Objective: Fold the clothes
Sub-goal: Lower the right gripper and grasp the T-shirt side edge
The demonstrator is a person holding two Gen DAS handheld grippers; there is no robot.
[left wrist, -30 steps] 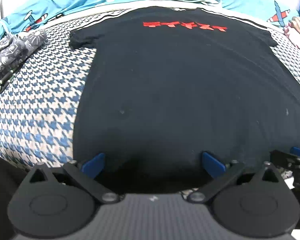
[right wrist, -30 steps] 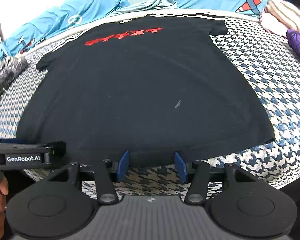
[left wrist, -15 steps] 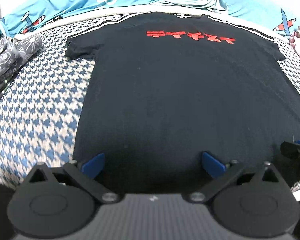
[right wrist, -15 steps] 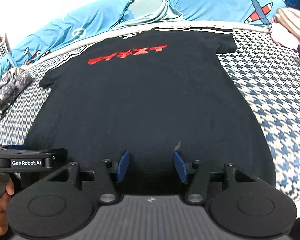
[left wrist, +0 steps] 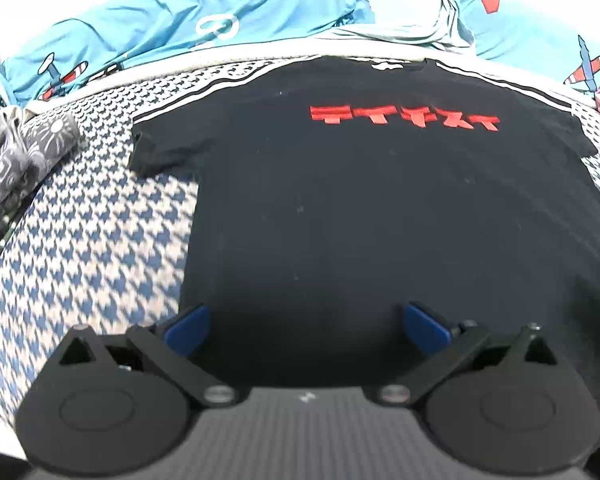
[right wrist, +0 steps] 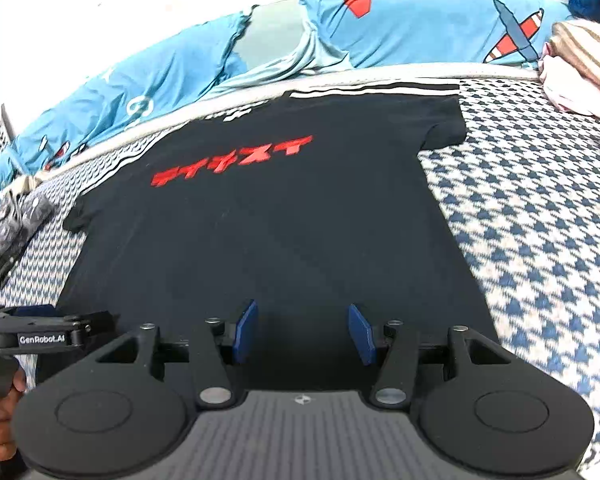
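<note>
The left gripper (left wrist: 306,330) has its blue fingers (left wrist: 188,330) wide apart, with nothing between them; they hang over the lower part of the shirt (left wrist: 380,220), and whether the tips touch the cloth I cannot tell. The right gripper (right wrist: 303,330) has its blue fingers (right wrist: 246,330) about half apart and also holds nothing; they are above the lower middle of the shirt, and the hem itself is hidden behind the black gripper body. In the right wrist view the left gripper shows at the left edge as a black bar with white letters, with a hand (right wrist: 0,420) on its handle below. The shirt is black, soft and matte, and it lies flat and spread out on the bed cover (left wrist: 92,240), with the collar far from the cameras and both short sleeves open to the sides. A line of red angular signs (left wrist: 404,117) crosses its chest, and thin white stripes run along the shoulders. The cover is a woven cloth with a blue and cream houndstooth pattern. Behind it lies a wrinkled light blue sheet (left wrist: 180,20) with red and white planes, and at the left edge lies a grey flowered cloth (left wrist: 24,152).
</note>
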